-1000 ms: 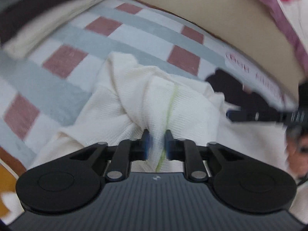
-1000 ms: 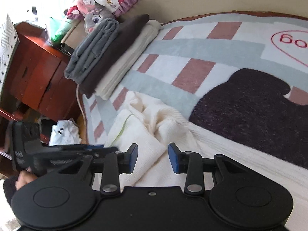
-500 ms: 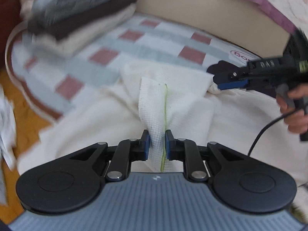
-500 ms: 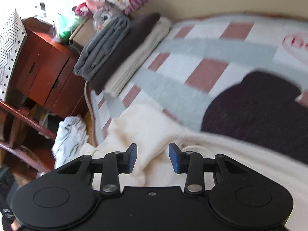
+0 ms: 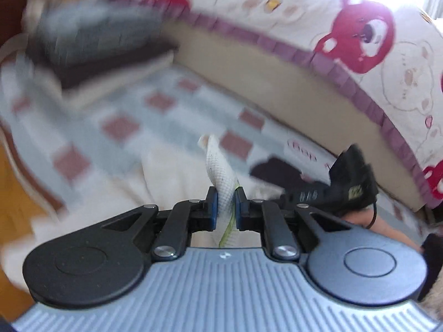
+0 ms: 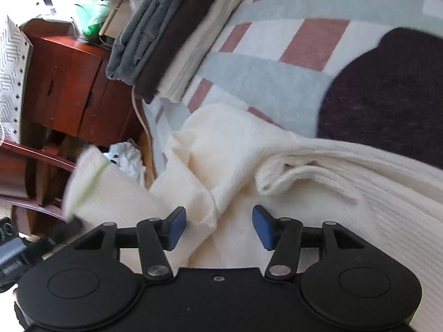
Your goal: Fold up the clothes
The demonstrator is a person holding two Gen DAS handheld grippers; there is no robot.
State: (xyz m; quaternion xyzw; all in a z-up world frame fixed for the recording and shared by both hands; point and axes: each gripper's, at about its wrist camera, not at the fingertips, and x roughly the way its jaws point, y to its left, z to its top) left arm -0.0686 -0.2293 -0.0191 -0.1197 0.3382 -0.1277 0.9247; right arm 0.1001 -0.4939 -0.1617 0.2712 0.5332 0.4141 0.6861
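A cream knit garment (image 6: 277, 171) lies crumpled on the checked bed cover (image 6: 265, 83). My left gripper (image 5: 225, 203) is shut on its cuff (image 5: 220, 171), a white ribbed end with a thin green line, and holds it up off the bed. The same cuff (image 6: 94, 182) shows at the left of the right wrist view, lifted and blurred. My right gripper (image 6: 218, 225) is open and hovers over a fold of the garment, with cloth lying between its blue pads (image 6: 175, 225). The right gripper's body (image 5: 343, 191) appears at the right of the left wrist view.
A stack of folded clothes (image 6: 171, 36), grey, dark brown and cream, sits at the bed's far corner. A red-brown wooden nightstand (image 6: 72, 83) stands beside the bed. A dark patch (image 6: 387, 94) is printed on the cover. Pillows with red bear prints (image 5: 360, 44) line the headboard.
My left gripper has lifted the cuff up and back, away from the pile. My right gripper has opened wider and moved down over the garment.
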